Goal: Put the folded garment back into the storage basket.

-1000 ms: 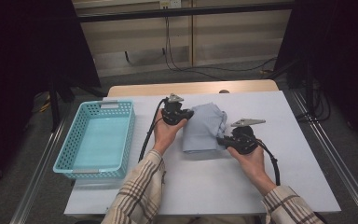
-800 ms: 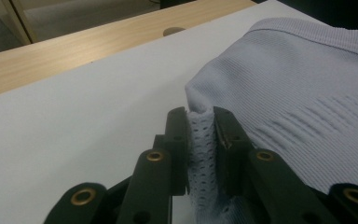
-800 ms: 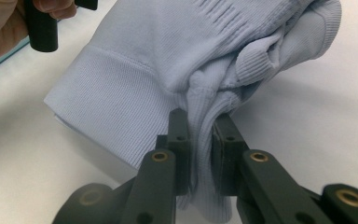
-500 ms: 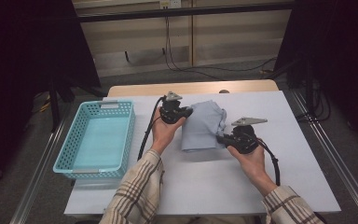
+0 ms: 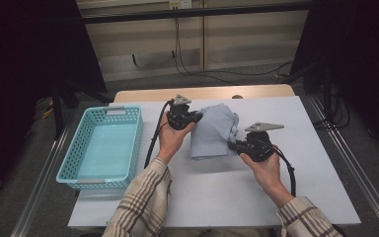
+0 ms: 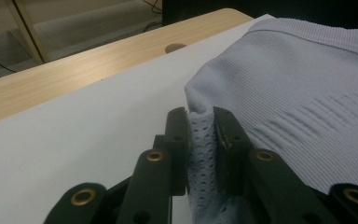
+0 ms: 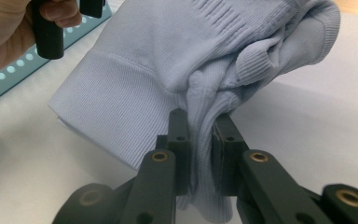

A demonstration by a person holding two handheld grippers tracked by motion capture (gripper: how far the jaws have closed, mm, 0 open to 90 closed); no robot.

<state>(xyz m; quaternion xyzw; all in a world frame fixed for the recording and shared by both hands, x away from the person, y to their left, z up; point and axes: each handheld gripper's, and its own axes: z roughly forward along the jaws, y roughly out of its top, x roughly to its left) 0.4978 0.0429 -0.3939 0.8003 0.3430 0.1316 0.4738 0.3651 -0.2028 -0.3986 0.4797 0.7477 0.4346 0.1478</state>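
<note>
**Both tongs clamped on cloth**

Left tongs (image 6: 200, 122) pinching the pale blue cloth (image 5: 212, 132) at its far left corner. Right tongs (image 7: 200, 122) clamped on bunched fabric at right edge. Cloth folded mid-table (image 5: 217, 197), right of basket (image 5: 103, 147).

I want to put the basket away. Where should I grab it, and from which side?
Grip the turquoise basket by the flat handle tab on its near short rim, coming from the person's side. The rim there is thin and sticks out, so jaws could likely close over it; the latticed walls are wide.
</note>
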